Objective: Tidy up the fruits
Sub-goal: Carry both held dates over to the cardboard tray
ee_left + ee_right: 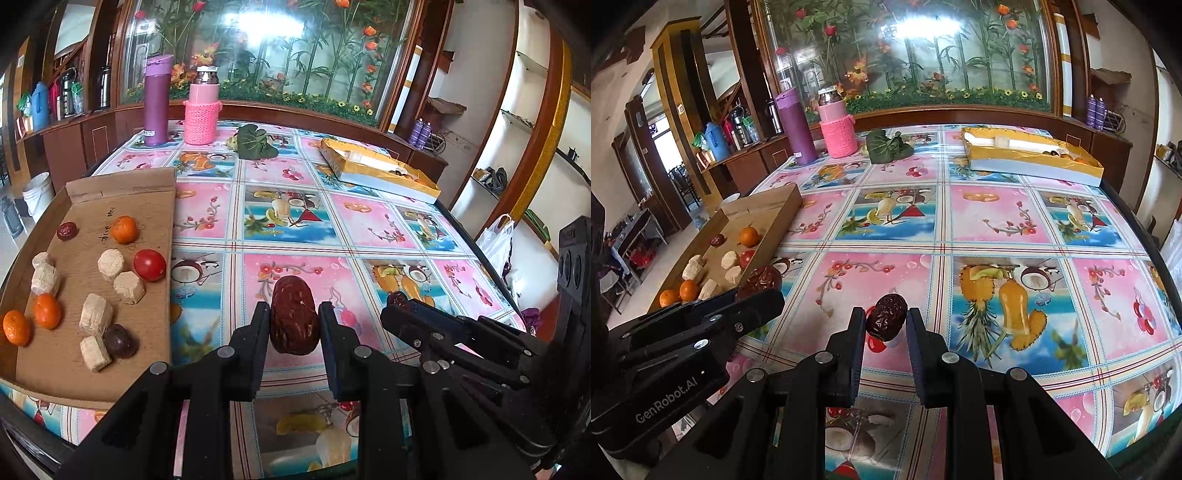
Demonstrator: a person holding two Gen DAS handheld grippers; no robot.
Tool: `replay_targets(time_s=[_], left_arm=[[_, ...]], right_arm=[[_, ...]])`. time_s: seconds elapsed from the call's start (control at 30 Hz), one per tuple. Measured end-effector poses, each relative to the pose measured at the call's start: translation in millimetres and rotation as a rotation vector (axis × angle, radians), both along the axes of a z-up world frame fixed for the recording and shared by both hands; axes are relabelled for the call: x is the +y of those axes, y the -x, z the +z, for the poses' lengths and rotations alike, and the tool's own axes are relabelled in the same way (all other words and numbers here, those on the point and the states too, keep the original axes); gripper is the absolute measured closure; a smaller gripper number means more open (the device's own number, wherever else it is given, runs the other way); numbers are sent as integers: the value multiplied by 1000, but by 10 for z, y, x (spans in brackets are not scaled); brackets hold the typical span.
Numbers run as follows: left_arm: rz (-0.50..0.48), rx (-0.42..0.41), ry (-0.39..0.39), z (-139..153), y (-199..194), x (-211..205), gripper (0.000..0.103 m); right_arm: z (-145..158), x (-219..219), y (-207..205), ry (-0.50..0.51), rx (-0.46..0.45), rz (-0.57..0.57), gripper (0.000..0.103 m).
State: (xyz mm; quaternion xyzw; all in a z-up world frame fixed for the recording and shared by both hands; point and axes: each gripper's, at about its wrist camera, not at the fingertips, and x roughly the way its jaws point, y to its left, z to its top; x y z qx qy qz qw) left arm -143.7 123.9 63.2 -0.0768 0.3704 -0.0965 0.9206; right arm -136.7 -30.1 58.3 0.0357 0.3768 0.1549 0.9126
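Left wrist view: left gripper (pixel 294 318) pinches a big date (pixel 294 315), long axis pointing ahead; the cardboard tray (pixel 122 192) lies well off to its left; right wrist view: right gripper (pixel 885 322) pinches a smaller date (pixel 886 316) above the table (pixel 997 229), farther from that tray.

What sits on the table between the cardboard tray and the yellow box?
Only bare tablecloth between the cardboard tray and the yellow box, shown most plainly in the right wrist view.
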Motion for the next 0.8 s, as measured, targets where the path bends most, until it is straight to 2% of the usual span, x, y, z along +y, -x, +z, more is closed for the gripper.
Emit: replay_targets(time_s=[0.8], left_arm=[[47,-13,49,-1,126,342,77]], right_arm=[[9,414,151,54,0,67,79]])
